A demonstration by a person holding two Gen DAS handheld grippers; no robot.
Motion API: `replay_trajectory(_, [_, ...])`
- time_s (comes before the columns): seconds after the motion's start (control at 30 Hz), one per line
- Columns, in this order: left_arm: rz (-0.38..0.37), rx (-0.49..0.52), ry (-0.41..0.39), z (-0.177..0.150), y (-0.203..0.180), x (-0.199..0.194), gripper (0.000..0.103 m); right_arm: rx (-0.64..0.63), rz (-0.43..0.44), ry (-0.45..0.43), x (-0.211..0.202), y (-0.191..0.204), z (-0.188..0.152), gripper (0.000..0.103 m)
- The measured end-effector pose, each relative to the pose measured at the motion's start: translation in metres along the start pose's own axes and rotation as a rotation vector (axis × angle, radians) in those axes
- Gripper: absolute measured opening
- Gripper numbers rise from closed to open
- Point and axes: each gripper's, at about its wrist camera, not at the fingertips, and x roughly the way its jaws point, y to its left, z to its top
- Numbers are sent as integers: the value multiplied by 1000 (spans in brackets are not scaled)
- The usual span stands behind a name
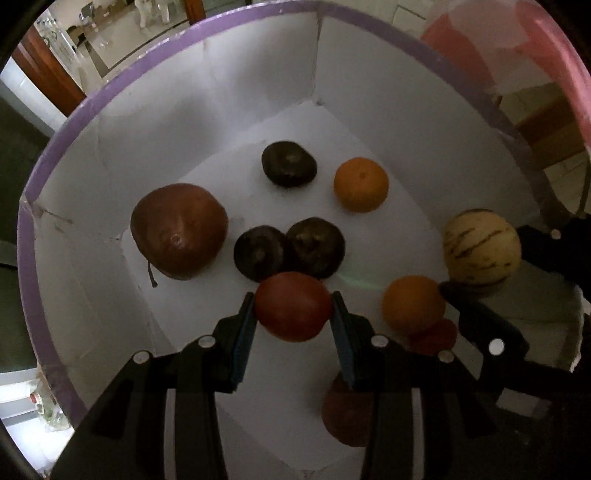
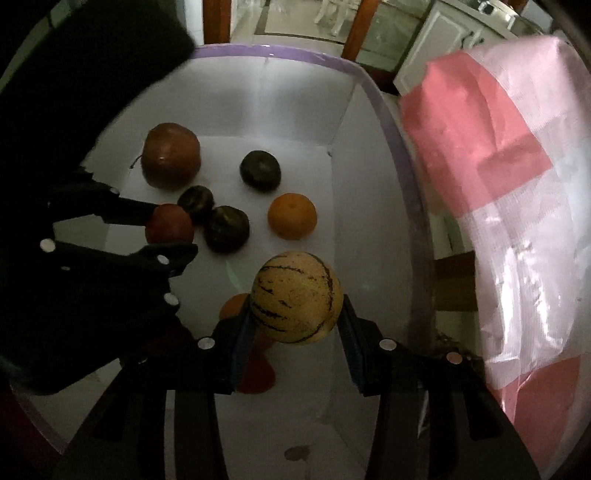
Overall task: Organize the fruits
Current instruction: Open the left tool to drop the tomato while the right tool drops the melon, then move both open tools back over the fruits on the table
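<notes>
My left gripper (image 1: pixel 293 300) is shut on a red round fruit (image 1: pixel 291 314), low inside a white box with a purple rim (image 1: pixel 110 96). My right gripper (image 2: pixel 296 311) is shut on a pale yellow melon with dark stripes (image 2: pixel 295 291), held above the box floor at its right side. On the floor lie a large red-brown fruit (image 1: pixel 179 230), three dark fruits (image 1: pixel 289 163), two oranges (image 1: pixel 361 184) and small red fruits (image 1: pixel 436 334). The right wrist view shows the left gripper (image 2: pixel 162 234) with its red fruit (image 2: pixel 169 224) beside the dark fruits.
The box walls (image 2: pixel 369 184) close in on all sides. A pink-and-white checked sheet (image 2: pixel 498 184) lies just outside the right wall. Wooden furniture legs (image 2: pixel 216 22) and a tiled floor show beyond the far rim. A dark sleeve (image 2: pixel 74 74) covers the upper left of the right wrist view.
</notes>
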Motion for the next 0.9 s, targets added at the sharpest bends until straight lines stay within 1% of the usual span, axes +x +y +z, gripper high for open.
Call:
replay_trajectory(0.2, [6, 7, 9, 1, -2, 2, 42, 4, 1, -5, -4, 1, -4, 44])
replay_trajectory(0.3, [9, -6, -2, 1, -1, -1, 50, 4, -2, -17, -9, -1, -5, 46])
replay_trajectory(0.37, [5, -19, -2, 1, 1, -2, 55, -1, -10, -39, -13, -1, -4, 54])
replay_trajectory(0.4, [4, -28, -1, -1, 1, -1, 62, -2, -9, -47, -12, -2, -3, 56])
replay_trajectory(0.43, [1, -40, -2, -1, 3, -1, 67, -2, -12, -56, -14, -2, -4, 59])
replay_trajectory(0.47, [-1, -48, -4, 2, 5, -1, 68, -3, -14, -60, -15, -3, -4, 59])
replay_trajectory(0.53, [-10, -65, -11, 4, 9, -5, 76, -4, -18, -70, -21, -4, -4, 59])
replay_trajectory(0.6, [-11, -81, -29, 7, 15, -10, 78, -13, -19, -90, -32, -4, -7, 63])
replay_trajectory(0.67, [2, -89, -71, 12, 20, -24, 79, -42, -25, -122, -47, -2, -10, 70])
replay_trajectory(0.7, [8, -93, -93, 15, 24, -31, 79, -66, -24, -146, -58, 1, -12, 70])
replay_trajectory(0.77, [30, -111, -164, 20, 32, -51, 79, -103, -17, -191, -79, 6, -15, 72])
replay_trajectory(0.83, [101, -141, -303, 32, 41, -84, 82, -133, 9, -236, -100, 9, -18, 73])
replay_trajectory(0.87, [170, -163, -408, 35, 42, -108, 84, -147, 25, -272, -116, 9, -21, 73])
replay_trajectory(0.9, [211, -177, -484, 34, 38, -126, 90, -148, 40, -314, -134, 6, -24, 73])
